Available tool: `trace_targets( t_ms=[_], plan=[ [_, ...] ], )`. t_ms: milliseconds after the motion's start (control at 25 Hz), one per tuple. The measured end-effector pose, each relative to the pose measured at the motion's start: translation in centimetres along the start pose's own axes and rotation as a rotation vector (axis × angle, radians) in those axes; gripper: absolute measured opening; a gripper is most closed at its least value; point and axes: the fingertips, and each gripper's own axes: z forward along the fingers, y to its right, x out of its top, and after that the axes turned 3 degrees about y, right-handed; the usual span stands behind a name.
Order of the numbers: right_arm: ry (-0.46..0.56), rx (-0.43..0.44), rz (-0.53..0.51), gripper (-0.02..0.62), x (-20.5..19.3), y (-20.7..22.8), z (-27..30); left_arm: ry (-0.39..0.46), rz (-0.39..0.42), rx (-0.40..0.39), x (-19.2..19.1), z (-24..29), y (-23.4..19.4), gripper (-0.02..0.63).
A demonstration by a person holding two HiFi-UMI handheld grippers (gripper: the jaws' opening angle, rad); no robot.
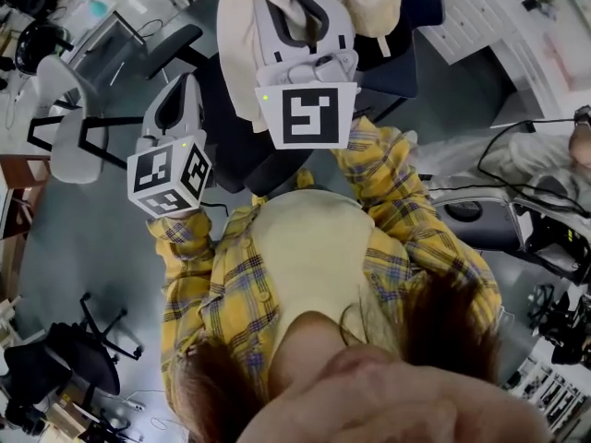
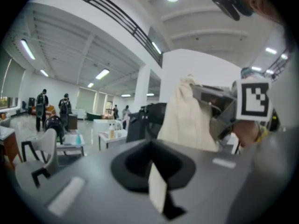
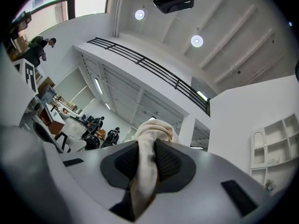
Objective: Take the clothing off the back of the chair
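A cream garment [image 1: 242,35] hangs over the dark blue chair [image 1: 406,35] ahead of me, at the top of the head view. My right gripper [image 1: 307,12] is raised in front of the chair, shut on a bunched fold of that garment [image 3: 148,139], which rises between its dark pads. Lower and to the left is my left gripper [image 1: 178,100], apart from the cloth. Its jaws look closed [image 2: 156,171], with only a thin pale strip at the seam. Its own view shows the garment [image 2: 187,118] hanging from the right gripper [image 2: 219,111], beside the chair [image 2: 145,120].
A white chair [image 1: 69,118] stands to the left and a black office chair [image 1: 83,349] at lower left. White shelving [image 1: 480,17] is at upper right, with cables and equipment [image 1: 526,210] on the right. Several people [image 2: 44,106] stand far off by desks.
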Motion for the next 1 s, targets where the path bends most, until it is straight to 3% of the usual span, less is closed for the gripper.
trace_targets(
  t_ms=[520,1000],
  plan=[
    [-0.021,0.108,0.218,0.077,-2.4,-3.0,-0.3,-0.013,-0.001,0.100,-0.7,-2.2,-1.4,0.003],
    [-0.086,0.143,0.289,0.077,-5.1,-3.5,-0.4,-0.016,-0.003,0.145,-1.1,-2.3,-2.6,0.003]
  ],
)
